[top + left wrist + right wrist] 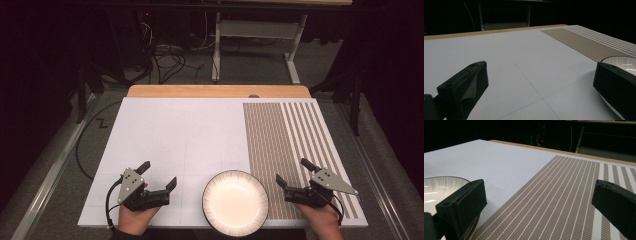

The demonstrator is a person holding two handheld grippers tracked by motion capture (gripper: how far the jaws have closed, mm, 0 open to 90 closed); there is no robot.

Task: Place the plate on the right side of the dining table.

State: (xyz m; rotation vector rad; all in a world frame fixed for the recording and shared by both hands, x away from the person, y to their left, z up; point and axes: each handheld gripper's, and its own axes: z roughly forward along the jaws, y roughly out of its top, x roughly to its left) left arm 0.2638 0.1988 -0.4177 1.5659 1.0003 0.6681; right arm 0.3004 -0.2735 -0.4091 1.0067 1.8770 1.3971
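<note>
A round bowl (235, 202) with a pale glossy inside and a dark, finely striped rim sits at the bench's (175, 135) near edge. The left tongs (160, 176) and right tongs (291, 172) flank the bowl, both gaping wide and empty. A brown striped placemat (285, 135) stretches away beyond the bowl's right side.

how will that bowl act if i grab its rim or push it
The bowl looks glazed and shiny, so probably stiff, breakable and a bit slippery. It sits wide and low on the white table, so a push would likely slide it, not tip it.
</note>
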